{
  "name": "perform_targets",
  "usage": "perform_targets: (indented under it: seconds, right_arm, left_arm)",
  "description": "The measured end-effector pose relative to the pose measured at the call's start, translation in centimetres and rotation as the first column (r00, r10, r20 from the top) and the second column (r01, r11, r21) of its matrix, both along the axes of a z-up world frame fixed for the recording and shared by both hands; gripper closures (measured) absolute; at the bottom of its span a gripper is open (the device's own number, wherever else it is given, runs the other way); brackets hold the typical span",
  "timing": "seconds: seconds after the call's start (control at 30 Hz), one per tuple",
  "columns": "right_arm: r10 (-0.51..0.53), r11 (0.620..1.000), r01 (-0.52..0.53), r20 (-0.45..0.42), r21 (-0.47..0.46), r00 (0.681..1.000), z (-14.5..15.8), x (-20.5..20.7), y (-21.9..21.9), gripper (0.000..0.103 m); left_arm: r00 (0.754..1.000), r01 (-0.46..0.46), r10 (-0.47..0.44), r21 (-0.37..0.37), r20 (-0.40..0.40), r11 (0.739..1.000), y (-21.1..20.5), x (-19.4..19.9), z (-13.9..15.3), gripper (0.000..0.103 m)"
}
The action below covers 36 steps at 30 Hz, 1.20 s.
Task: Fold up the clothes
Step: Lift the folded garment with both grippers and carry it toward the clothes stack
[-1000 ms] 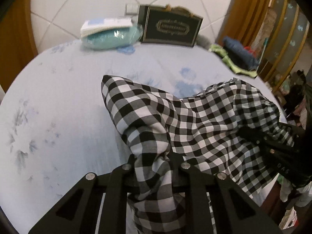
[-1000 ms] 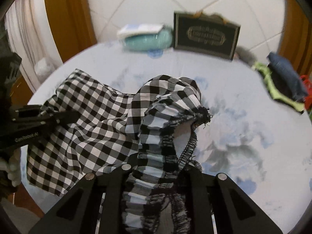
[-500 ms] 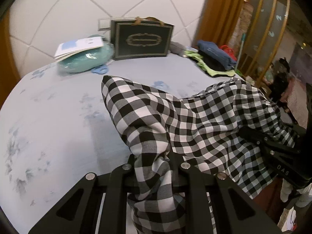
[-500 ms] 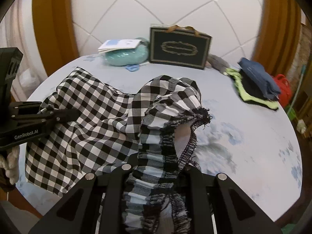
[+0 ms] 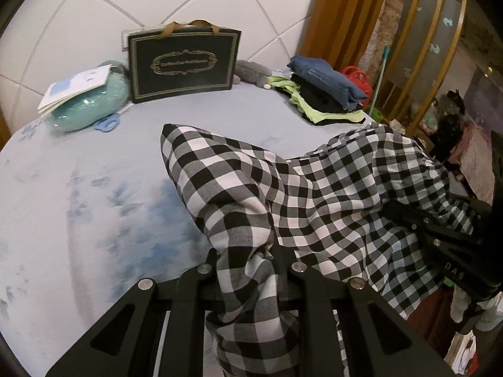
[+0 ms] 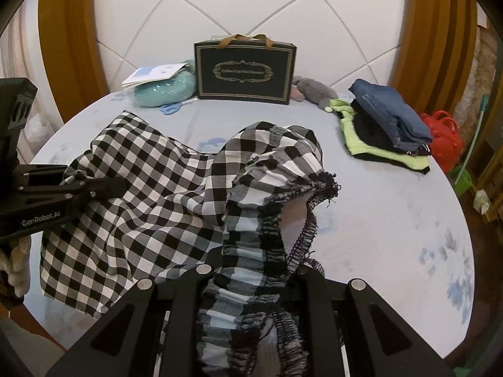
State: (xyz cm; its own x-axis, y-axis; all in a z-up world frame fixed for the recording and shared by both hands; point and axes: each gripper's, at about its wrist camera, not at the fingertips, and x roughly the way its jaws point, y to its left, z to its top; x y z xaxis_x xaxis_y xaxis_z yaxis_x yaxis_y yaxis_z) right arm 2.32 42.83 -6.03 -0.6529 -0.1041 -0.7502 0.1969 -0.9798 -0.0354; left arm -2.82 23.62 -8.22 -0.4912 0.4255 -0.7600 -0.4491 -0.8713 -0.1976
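While both grippers [image 5: 245, 251] [image 6: 254, 260] stay pinched nearly shut on the gingham [image 5: 330, 194], bunched fabric could slip, wrecking the fold on the bed [image 6: 393, 207].

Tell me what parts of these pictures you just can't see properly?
- Left gripper fingertips, left wrist view: wrapped in the checked garment.
- Right gripper fingertips, right wrist view: buried under the garment's elastic band.
- Gold lettering on the dark gift bag, both views: too small to read.
- Clothes under the folded jeans: mostly covered by them.
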Motion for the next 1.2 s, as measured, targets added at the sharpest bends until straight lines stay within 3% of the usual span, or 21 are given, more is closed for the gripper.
perform_targets:
  seconds: [0.2,0.47,0.63,0.93,1.2]
  right_arm:
    - [0.005,1.0,-0.005,0.01,0.004,1.0,0.1,-1.5,5.1,0.087]
    - [-0.056,0.998,0.056,0.019,0.023,0.998,0.2,-0.8,8.6,0.087]
    - [-0.049,0.999,0.049,0.024,0.009,0.999,0.0,-1.2,11.5,0.087]
    - [0.091,0.996,-0.091,0.007,0.021,0.996,0.6,-6.7,21.0,0.087]
    - [0.129,0.99,-0.125,-0.076,0.06,0.989,5.4,-14.0,28.3,0.087]
  left_arm:
    - [1.0,0.012,-0.012,0.0,0.012,1.0,5.3,-0.9,0.0,0.088]
    - [0.997,0.078,-0.078,0.009,0.006,0.997,9.5,-0.8,0.4,0.088]
    - [0.998,0.065,-0.066,0.007,0.021,0.998,12.6,-0.7,0.1,0.088]
    - [0.999,-0.047,0.047,0.03,0.007,0.998,22.2,-4.1,1.2,0.088]
    - [0.996,-0.055,0.059,0.056,-0.071,0.997,30.1,-11.3,5.8,0.088]
